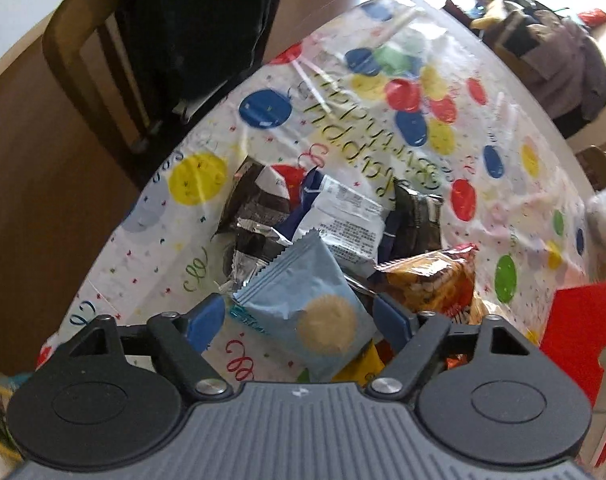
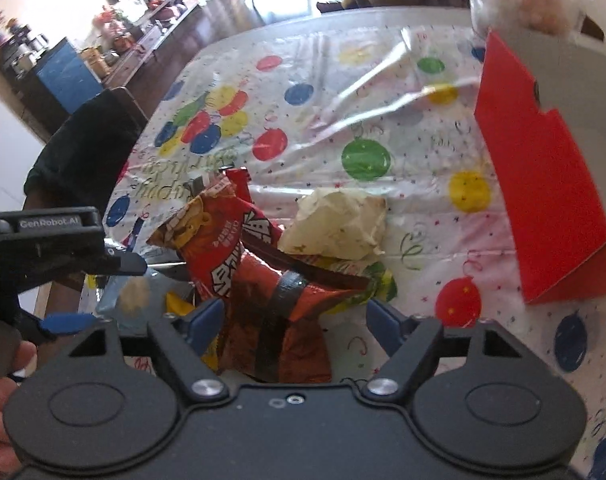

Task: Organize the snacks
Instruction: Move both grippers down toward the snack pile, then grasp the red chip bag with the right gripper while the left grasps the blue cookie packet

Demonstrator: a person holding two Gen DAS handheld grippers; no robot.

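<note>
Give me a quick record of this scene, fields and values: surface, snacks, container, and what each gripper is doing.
surface: table with a balloon-print birthday cloth
snacks: loose pile, including a light blue packet, a red bag and a cream packet
container: red and white box, at the right of the pile
left gripper: jaws open around the light blue packet, not pressing
right gripper: jaws open around the red bag, not pressing

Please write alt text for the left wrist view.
The left gripper hangs over a snack pile with a light blue packet between its open jaws, on a table under a balloon-print birthday cloth.
</note>
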